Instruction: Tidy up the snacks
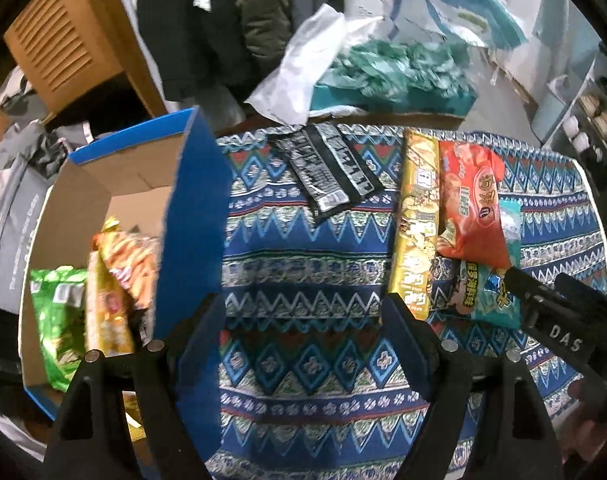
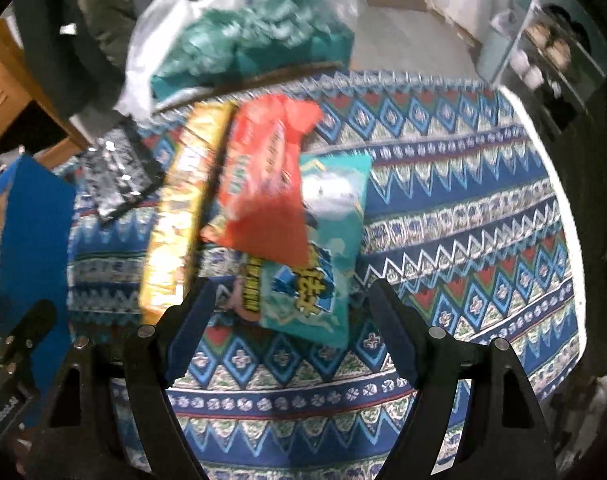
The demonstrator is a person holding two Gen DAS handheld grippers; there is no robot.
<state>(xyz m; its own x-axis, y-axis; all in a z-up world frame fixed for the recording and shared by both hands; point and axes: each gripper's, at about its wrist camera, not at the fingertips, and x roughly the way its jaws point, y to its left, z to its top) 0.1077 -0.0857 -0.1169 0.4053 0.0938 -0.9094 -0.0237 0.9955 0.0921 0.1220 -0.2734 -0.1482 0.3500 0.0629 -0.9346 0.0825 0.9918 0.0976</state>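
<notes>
Mid-task, pick phase. Box [image 1: 103, 200] sits left of the left gripper [image 1: 303, 320] and already has a green bag [image 1: 57, 312] and yellow-orange bags [image 1: 119, 276] in it.

Four packs are on the bench cloth [image 1: 303, 248]:
- black sachets [image 1: 327, 172], ahead of the left jaws
- long yellow pack [image 1: 417, 216]
- red pack [image 1: 471, 204], lying over the teal one
- teal pack [image 2: 319, 272], right in front of the right gripper [image 2: 291, 316]

Both jaws stand apart with nothing in them. The teal pack's near end lies between the right jaw tips, no pad contact visible.

My read: teal or red is the next pick. The red pack overlaps teal, so pulling teal probably drags red. Either take red first, or close low on teal's free end. Then carry it left to the box. The right view is blurred, so exact pad clearance is unclear.
</notes>
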